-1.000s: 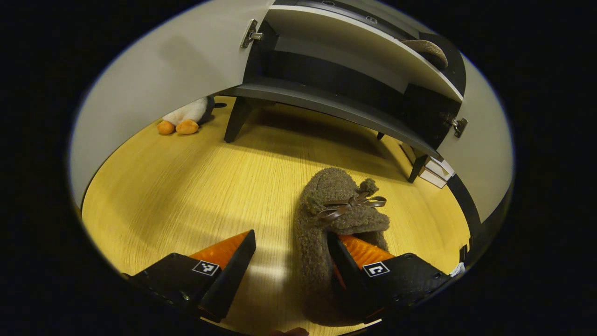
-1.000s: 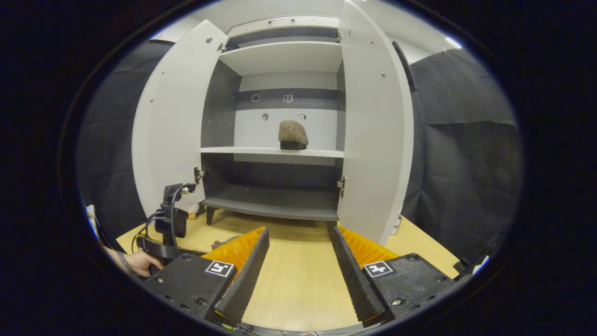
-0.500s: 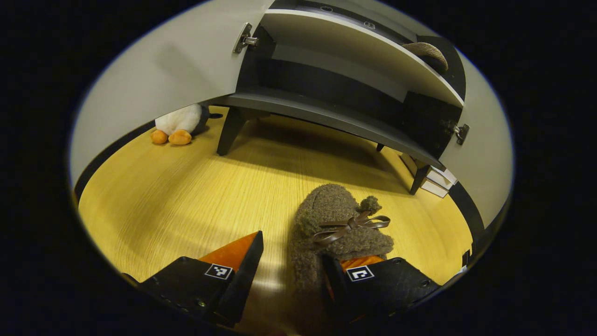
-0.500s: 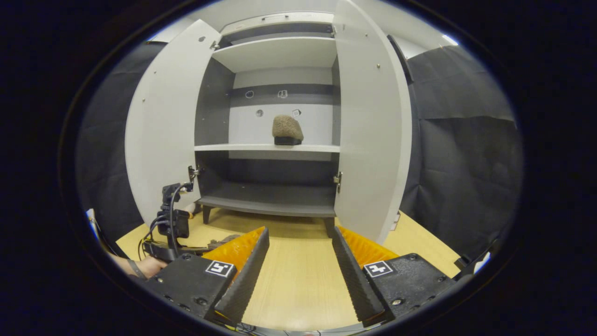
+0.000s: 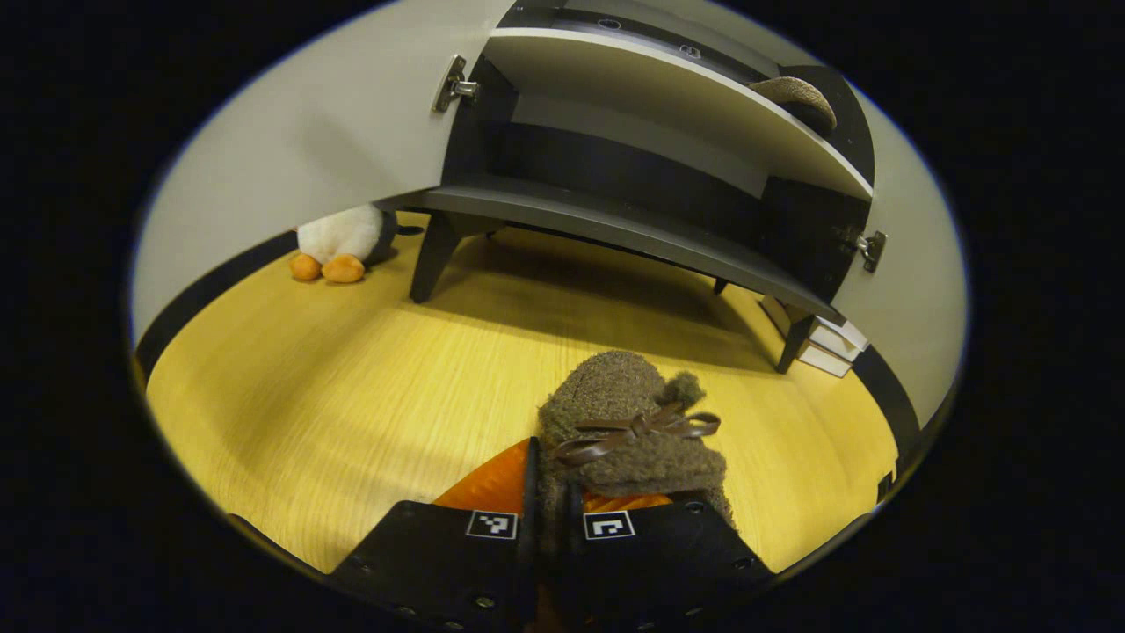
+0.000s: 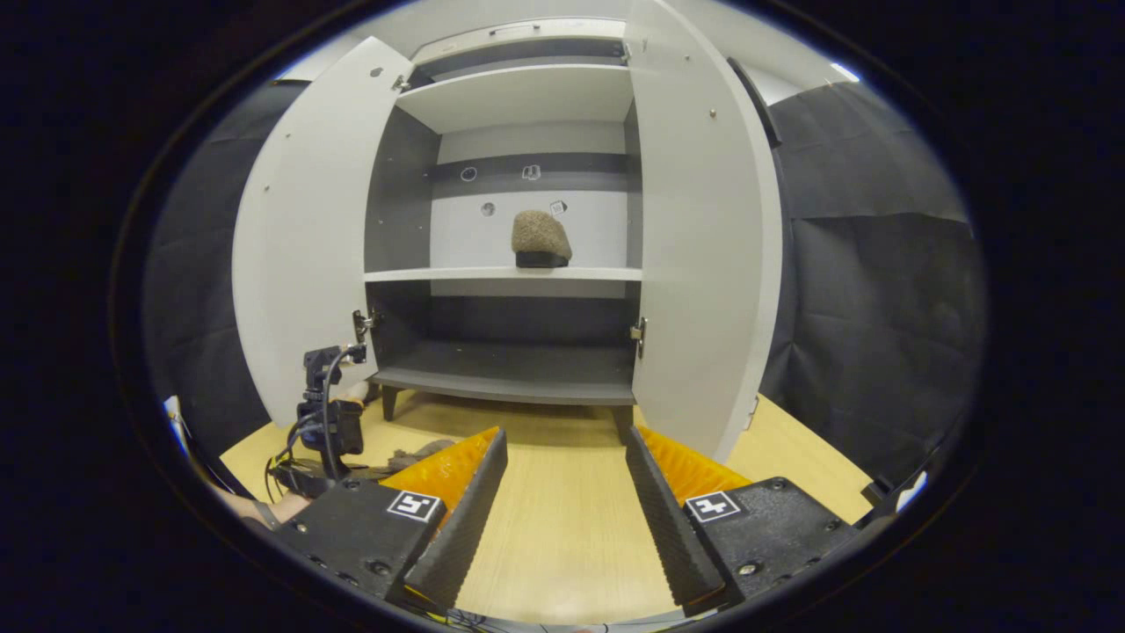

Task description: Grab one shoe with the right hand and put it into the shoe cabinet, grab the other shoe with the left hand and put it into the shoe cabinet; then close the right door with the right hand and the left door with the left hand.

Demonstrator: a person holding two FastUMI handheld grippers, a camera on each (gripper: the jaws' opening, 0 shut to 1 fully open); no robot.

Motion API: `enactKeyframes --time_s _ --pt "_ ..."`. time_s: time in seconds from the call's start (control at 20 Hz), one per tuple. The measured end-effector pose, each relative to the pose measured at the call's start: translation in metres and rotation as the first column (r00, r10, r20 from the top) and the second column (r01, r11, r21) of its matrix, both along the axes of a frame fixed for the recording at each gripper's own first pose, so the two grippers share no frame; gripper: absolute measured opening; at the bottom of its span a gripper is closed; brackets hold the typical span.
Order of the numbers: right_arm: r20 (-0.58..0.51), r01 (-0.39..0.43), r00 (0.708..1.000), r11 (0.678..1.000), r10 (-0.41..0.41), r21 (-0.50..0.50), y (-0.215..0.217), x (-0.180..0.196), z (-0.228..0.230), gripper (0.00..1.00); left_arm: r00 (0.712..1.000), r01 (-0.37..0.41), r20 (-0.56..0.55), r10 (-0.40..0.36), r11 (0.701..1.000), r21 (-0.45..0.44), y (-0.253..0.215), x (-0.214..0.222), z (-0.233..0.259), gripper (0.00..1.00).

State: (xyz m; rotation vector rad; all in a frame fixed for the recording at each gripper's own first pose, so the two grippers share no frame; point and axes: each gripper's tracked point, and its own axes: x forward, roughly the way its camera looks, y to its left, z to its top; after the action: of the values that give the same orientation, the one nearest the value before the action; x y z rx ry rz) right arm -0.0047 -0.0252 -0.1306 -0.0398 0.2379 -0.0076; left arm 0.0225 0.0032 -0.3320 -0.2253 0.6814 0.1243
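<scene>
In the left gripper view a brown fuzzy slipper [image 5: 628,422] with a ribbon bow lies on the wooden floor, toe toward the shoe cabinet [image 5: 615,229]. My left gripper [image 5: 549,501] is shut on the slipper's side wall near the heel. The other brown slipper [image 5: 795,95] rests on the cabinet's middle shelf; the right gripper view shows that slipper [image 6: 540,239] in the middle of the shelf [image 6: 501,274]. Both cabinet doors [image 6: 299,255] stand wide. My right gripper [image 6: 562,479] hangs open over bare floor in front of the cabinet, and the left gripper [image 6: 321,431] shows low at its left.
A plush penguin [image 5: 338,246] lies on the floor behind the left door. White boxes [image 5: 822,343] sit by the cabinet's right leg. The right door [image 6: 703,246] stands edge-on close to my right gripper. Black cloth walls the booth.
My left gripper's fingers have come together on the slipper's side wall; a second ago they stood wide apart around it. The right gripper has barely moved.
</scene>
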Motion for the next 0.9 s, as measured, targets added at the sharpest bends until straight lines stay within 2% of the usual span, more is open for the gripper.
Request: enactKeyframes --time_s 0.15,0.5,0.6,0.7,0.8,0.9 --pt "0.004 -0.010 1.000 1.000 0.010 0.004 0.003 0.000 0.000 0.87 0.999 0.041 0.027 -0.040 0.999 -0.009 -0.010 -0.008 0.023 0.03" --pt "0.004 -0.012 1.000 0.999 0.012 0.030 0.006 -0.001 -0.006 0.87 0.977 0.066 0.201 -0.069 0.998 0.021 -0.015 -0.039 0.162 0.03" --pt "0.004 -0.010 1.000 0.999 0.010 0.047 0.006 -0.001 -0.007 0.87 0.954 0.043 0.298 -0.037 0.999 -0.014 -0.015 -0.022 0.222 0.03" --pt "0.005 -0.010 1.000 0.998 0.010 0.068 0.007 -0.003 -0.007 0.87 0.912 0.050 0.410 -0.031 0.998 -0.035 -0.017 0.013 0.291 0.03" --pt "0.010 -0.008 1.000 0.998 0.008 0.070 0.008 -0.003 -0.007 0.87 0.878 0.047 0.478 -0.039 0.999 -0.003 -0.011 0.057 0.343 0.02" --pt "0.017 -0.006 1.000 0.997 0.005 0.076 0.007 -0.004 -0.004 0.87 0.865 0.012 0.501 -0.030 0.999 0.038 0.001 0.109 0.375 0.02"
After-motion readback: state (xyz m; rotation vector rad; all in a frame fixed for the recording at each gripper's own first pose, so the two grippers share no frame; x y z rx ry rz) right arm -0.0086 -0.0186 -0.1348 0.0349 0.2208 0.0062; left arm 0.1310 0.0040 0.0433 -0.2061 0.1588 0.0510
